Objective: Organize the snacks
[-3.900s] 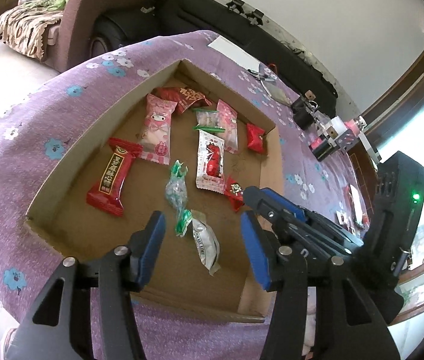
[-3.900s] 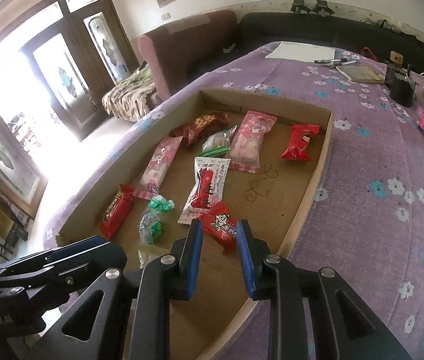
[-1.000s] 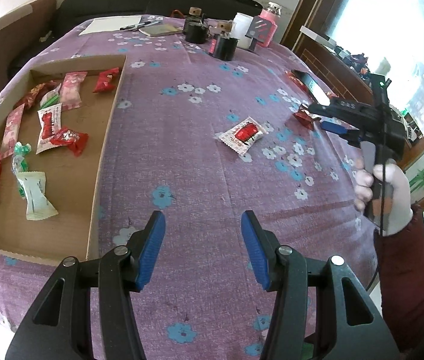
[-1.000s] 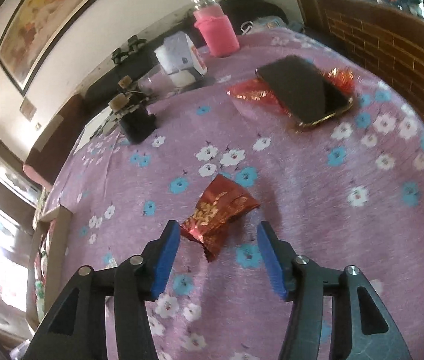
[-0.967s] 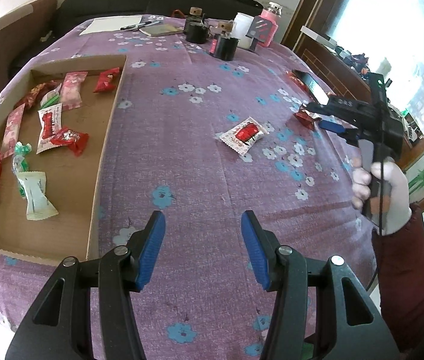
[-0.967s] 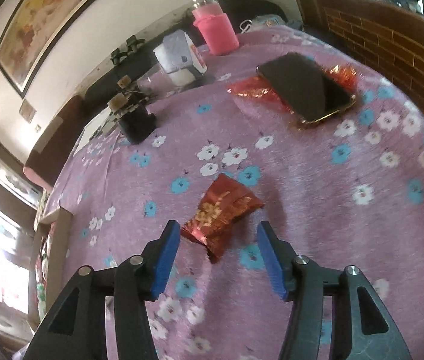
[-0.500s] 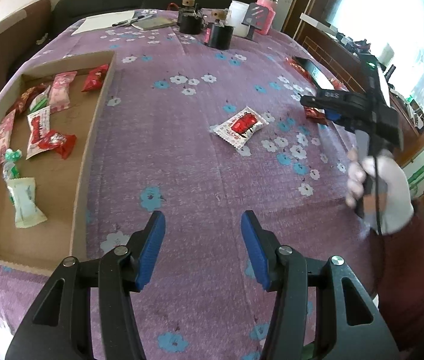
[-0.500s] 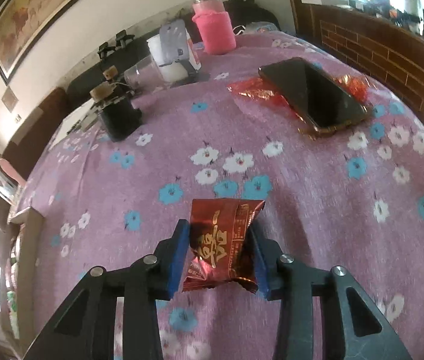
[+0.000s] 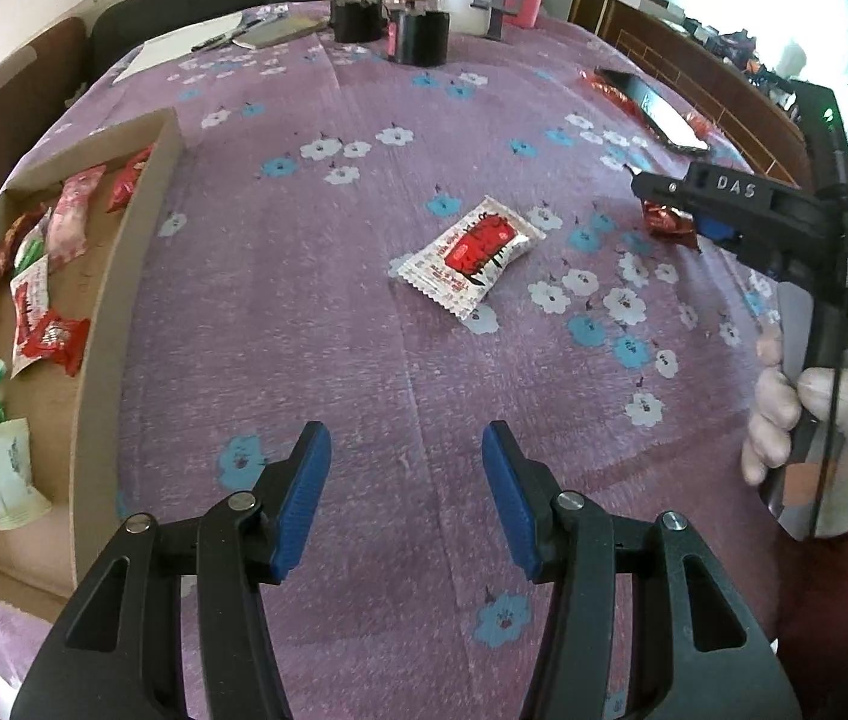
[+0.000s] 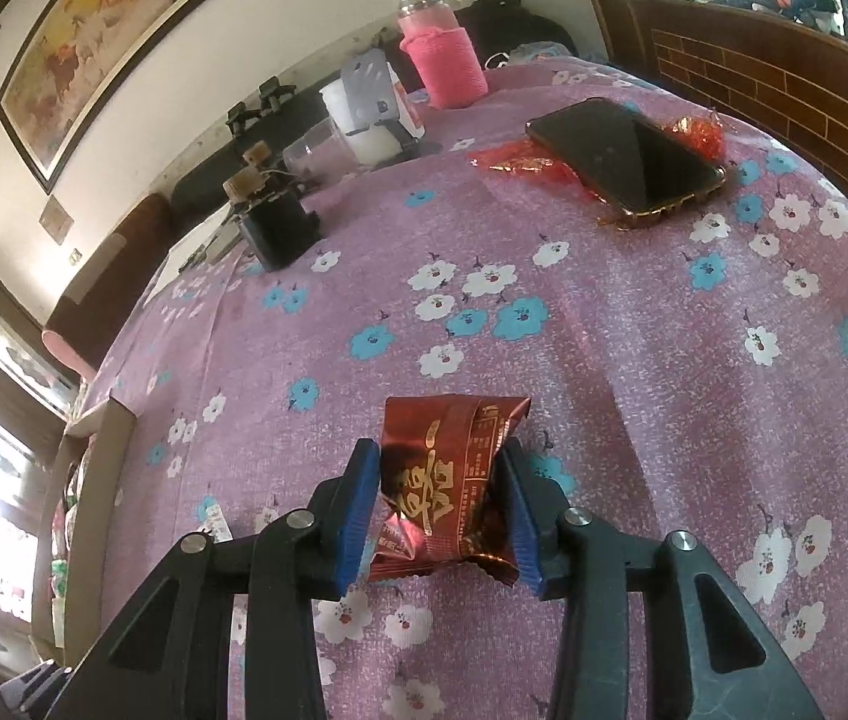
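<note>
Clamped between my right gripper's (image 10: 437, 507) blue pads is a dark red foil snack packet with gold characters (image 10: 445, 480); the log of my fingers says they are easing open a touch, yet the pads press its sides. My left gripper (image 9: 405, 495) hangs with its jaws parted and nothing between them, above bare purple flowered tablecloth (image 9: 327, 312). Ahead of it, well apart, lies a white crimped sachet with a red print (image 9: 470, 256), flat and alone. To my left stands a shallow cardboard tray (image 9: 123, 276) with several wrapped snacks in it, its near wall running alongside open cloth. Beyond my right gripper a black phone (image 10: 625, 159) rests on crumpled red wrappers (image 10: 520, 165) near the table's far right edge, by a brick-patterned wall. Farther back are a pink-sleeved bottle (image 10: 442, 60), a white cup (image 10: 363, 126) and a black holder (image 10: 276, 231). Between the sachet and the tray the cloth lies clear.
</note>
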A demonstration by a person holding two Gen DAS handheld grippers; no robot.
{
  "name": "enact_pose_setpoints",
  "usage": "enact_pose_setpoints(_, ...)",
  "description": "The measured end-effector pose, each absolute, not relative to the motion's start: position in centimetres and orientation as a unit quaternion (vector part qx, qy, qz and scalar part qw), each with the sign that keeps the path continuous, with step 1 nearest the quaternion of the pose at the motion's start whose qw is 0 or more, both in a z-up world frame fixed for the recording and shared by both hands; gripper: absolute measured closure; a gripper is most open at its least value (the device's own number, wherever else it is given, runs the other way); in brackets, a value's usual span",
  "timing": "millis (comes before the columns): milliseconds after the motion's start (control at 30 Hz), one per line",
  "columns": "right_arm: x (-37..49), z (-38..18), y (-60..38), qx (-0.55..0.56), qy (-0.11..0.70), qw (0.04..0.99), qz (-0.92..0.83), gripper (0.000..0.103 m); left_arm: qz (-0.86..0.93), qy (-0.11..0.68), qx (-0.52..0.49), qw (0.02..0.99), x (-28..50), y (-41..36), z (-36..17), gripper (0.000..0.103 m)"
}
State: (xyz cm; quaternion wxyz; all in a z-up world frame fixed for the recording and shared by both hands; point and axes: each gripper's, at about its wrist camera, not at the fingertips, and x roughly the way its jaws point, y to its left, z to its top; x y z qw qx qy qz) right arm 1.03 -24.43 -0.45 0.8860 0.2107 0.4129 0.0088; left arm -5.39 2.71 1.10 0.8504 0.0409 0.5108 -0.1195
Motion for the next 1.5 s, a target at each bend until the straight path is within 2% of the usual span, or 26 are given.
enact_pose_setpoints(533,1.0,-0.5,-24.9,0.221,0.413,0.884,0.016,0.06,-0.118,0.516,0.049,0.847,-5.0,2.2,0.7,0.052)
enact_pose_setpoints(900,0.7,0.1,-20.7,0.131,0.417,0.898,0.052,0.067,-0.124,0.507,0.043,0.852,-4.2,2.7,1.3,0.052)
enact_pose_setpoints(1033,0.8,-0.1,-20.8,0.133,0.421,0.896,0.052,0.067,-0.139,0.495,0.043,0.857,-3.3,2.3,1.9,0.052)
enact_pose_setpoints(1400,1.1,-0.3,-20.9,0.138,0.426,0.892,0.057,0.065,-0.182,0.481,0.098,0.852,1.5,-0.8,0.6,0.052)
enact_pose_setpoints(1500,1.1,-0.4,-20.9,0.139,0.427,0.892,0.057,0.065,-0.187,0.473,0.105,0.854,2.0,-1.2,0.3,0.048)
